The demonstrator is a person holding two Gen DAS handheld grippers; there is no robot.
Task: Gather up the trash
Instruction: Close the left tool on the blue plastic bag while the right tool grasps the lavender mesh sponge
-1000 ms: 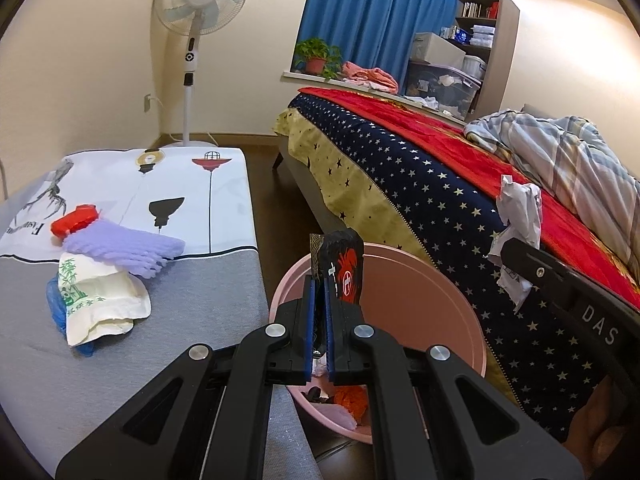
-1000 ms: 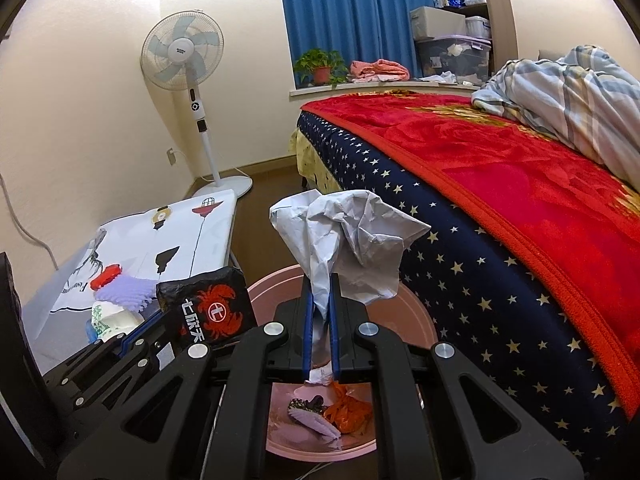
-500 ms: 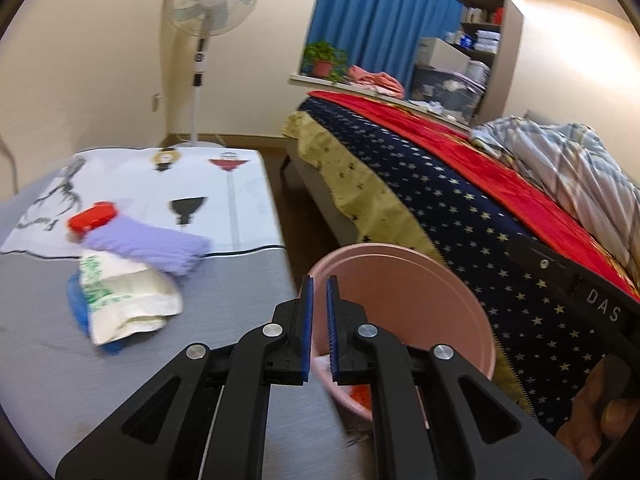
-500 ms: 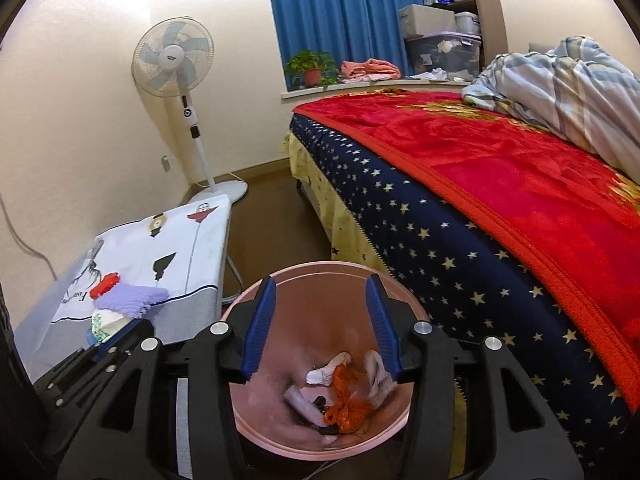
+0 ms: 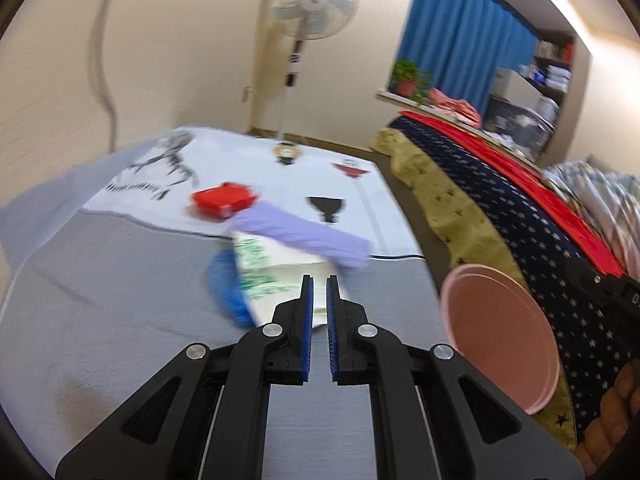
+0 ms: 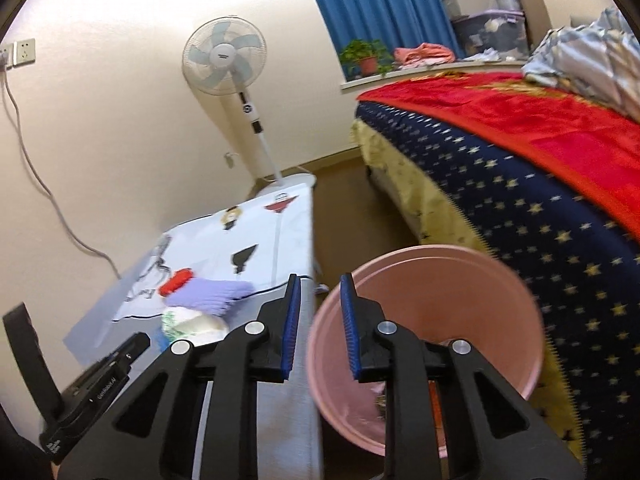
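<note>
A pile of trash lies on the grey table (image 5: 100, 320): a white packet with green print (image 5: 276, 268), a lilac ribbed piece (image 5: 304, 236) across it, a blue piece (image 5: 228, 288) under it and a red piece (image 5: 224, 200) behind. My left gripper (image 5: 319, 300) is over the table, pointing at the white packet, nearly shut and empty. The pink bin (image 6: 432, 320) stands on the floor between table and bed. My right gripper (image 6: 318, 312) is open and empty, over the bin's left rim. The pile also shows in the right wrist view (image 6: 200, 300).
A bed with a starred navy cover (image 6: 540, 208) and red blanket (image 6: 520, 120) runs along the right. A standing fan (image 5: 308, 4) is at the far wall. The printed white cloth (image 5: 248, 168) covers the table's far half. The bin (image 5: 496, 336) is right of the table.
Both grippers dropped their trash into the pink bin: the left let go of the black crab packet, the right of the crumpled paper. The left then swung left over the table.
</note>
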